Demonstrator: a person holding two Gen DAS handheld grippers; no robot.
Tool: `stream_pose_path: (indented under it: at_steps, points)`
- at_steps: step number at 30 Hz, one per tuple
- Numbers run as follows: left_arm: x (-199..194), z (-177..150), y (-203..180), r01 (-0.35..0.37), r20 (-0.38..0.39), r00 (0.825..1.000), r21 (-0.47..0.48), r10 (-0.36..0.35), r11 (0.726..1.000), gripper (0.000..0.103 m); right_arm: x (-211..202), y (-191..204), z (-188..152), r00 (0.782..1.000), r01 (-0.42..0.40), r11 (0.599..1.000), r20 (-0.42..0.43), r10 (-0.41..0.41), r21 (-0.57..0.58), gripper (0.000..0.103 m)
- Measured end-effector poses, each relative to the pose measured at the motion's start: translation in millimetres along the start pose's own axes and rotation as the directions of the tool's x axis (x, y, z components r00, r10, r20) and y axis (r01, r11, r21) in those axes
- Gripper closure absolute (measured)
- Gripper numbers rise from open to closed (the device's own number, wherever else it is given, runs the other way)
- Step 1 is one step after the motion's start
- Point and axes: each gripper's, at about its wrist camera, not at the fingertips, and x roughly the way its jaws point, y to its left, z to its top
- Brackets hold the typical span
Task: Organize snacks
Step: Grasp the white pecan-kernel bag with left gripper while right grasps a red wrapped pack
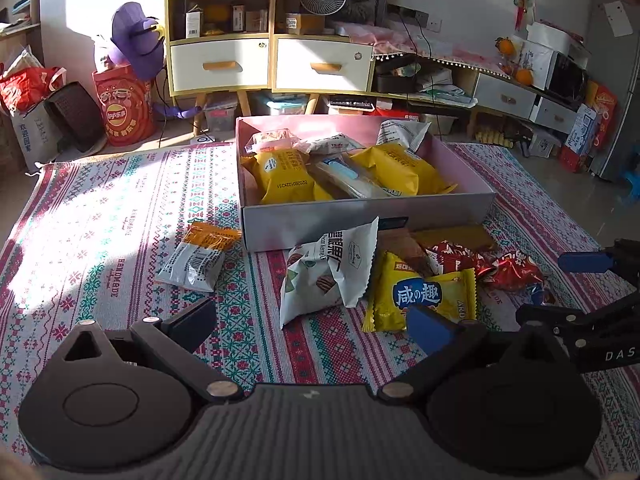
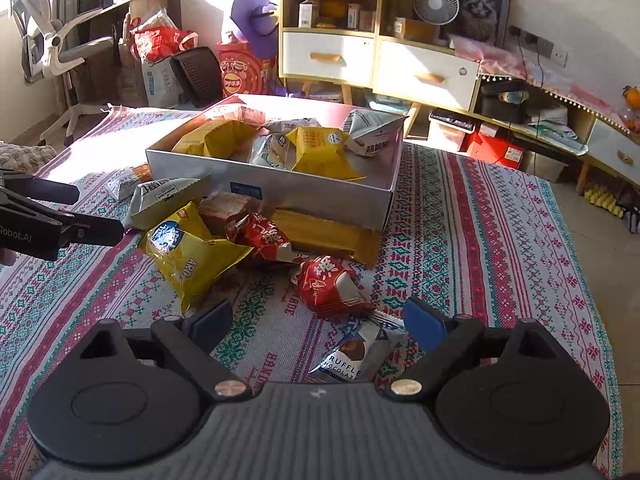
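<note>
Two grippers in my feeds, both angled down at the patterned rug (image 1: pixel 120 216). Landmark: the shallow cardboard box (image 1: pixel 360 220), sitting on the rug ahead of both.

Inside the box: several yellow snack packs (image 1: pixel 280 176), a white pack (image 2: pixel 372 130) leaning at its far corner, some pale wrappers between them.

Against the box's near wall, outside it, a loose pile: white nut packet (image 1: pixel 328 276) standing tilted, yellow cracker pack (image 1: pixel 420 292) just beside it, a brown wafer pack (image 2: pixel 228 208) and a long tan bar (image 2: pixel 324 232) lying along the wall, red wrapped snacks (image 2: pixel 324 284) spilling nearer to me. An orange-and-white packet (image 1: pixel 200 256) lies alone off the box's left corner. A truffle chocolate pouch (image 2: pixel 352 352) lies nearest, well short of the box.

Left gripper (image 1: pixel 316 320): jaws apart, nothing between them but rug and the lower edge of the white packet; no contact that I can see.

Right gripper (image 2: pixel 320 324): jaws apart, straddling the truffle pouch and the nearest red snack; pads not pressing on either. Its blue-padded fingers (image 1: pixel 584 262) also show at the right edge of the left feed, beside the red snacks.

Beyond the box: yellow-framed drawer cabinet (image 1: pixel 272 64).
</note>
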Motion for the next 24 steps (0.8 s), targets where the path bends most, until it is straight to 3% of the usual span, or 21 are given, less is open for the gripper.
stream_pose_path:
  at_steps: [4,10,18,24]
  points:
    - [10,5,2,0.024,0.016,1.0,-0.015,-0.023,1.0,0.0,7,0,6,1.0,-0.001,1.0,-0.004,0.001,-0.02,0.026]
    - [31,13,7,0.054,-0.018,0.998,-0.07,-0.055,0.996,0.003,20,2,12,0.999,-0.018,0.999,-0.038,0.016,-0.046,0.041]
    - [49,19,17,0.124,-0.079,0.986,-0.229,-0.145,0.966,0.02,29,1,15,0.998,-0.024,0.998,-0.059,0.021,-0.051,0.048]
    - [49,21,15,0.103,-0.096,0.987,-0.232,-0.128,0.967,0.027,33,-2,18,0.997,-0.032,0.999,-0.071,0.029,-0.039,0.053]
